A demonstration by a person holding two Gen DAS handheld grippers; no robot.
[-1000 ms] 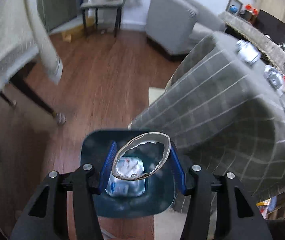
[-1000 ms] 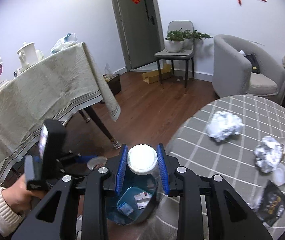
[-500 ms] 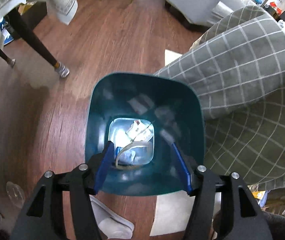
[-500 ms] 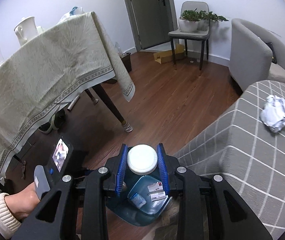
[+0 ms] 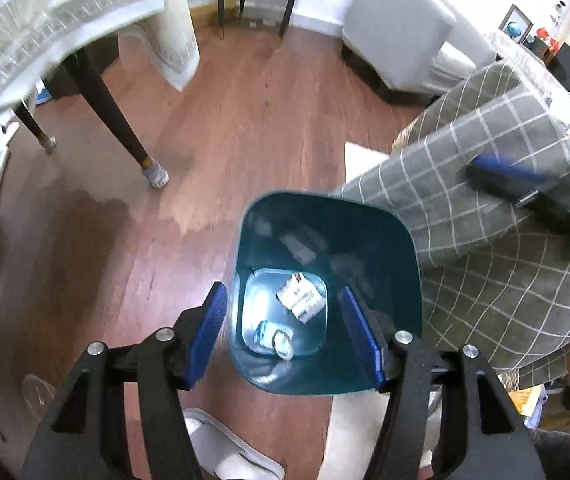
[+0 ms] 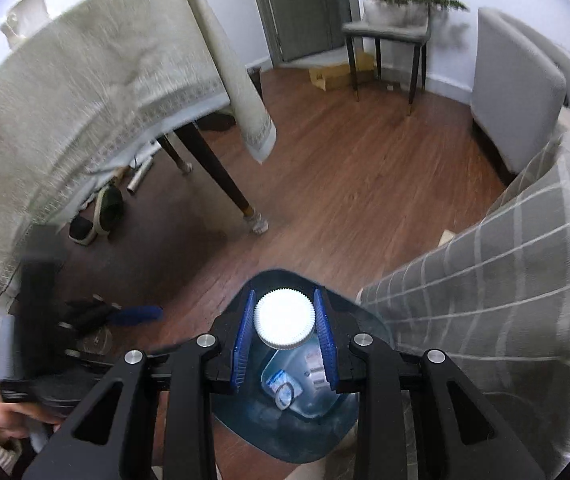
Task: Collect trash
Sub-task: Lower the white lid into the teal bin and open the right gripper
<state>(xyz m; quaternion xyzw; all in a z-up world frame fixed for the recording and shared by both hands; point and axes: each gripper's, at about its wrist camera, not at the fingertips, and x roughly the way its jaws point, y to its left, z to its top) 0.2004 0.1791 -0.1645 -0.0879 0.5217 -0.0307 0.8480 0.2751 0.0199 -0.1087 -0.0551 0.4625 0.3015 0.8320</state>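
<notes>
A teal trash bin (image 5: 401, 248) stands on the wood floor beside the grey checked table. My left gripper (image 5: 285, 332) is open and empty above the bin's mouth. Inside the bin lie a paper ring (image 5: 283, 343), a white carton scrap (image 5: 301, 299) and a small wrapper. My right gripper (image 6: 285, 340) is shut on a clear bottle with a white ribbed cap (image 6: 284, 317), held over the same bin (image 6: 225, 320). In the left wrist view the right gripper (image 5: 525, 188) shows blurred at the table edge.
A grey checked tablecloth (image 5: 485, 216) hangs right of the bin. A beige-clothed table (image 6: 85, 92) with dark legs stands at left, with shoes under it. A grey armchair (image 6: 517, 100) and a chair with a plant stand at the back. My slipper (image 5: 221, 452) is by the bin.
The left gripper has opened and dropped the paper ring into the bin. The right gripper has carried the bottle from the table side down over the bin.
</notes>
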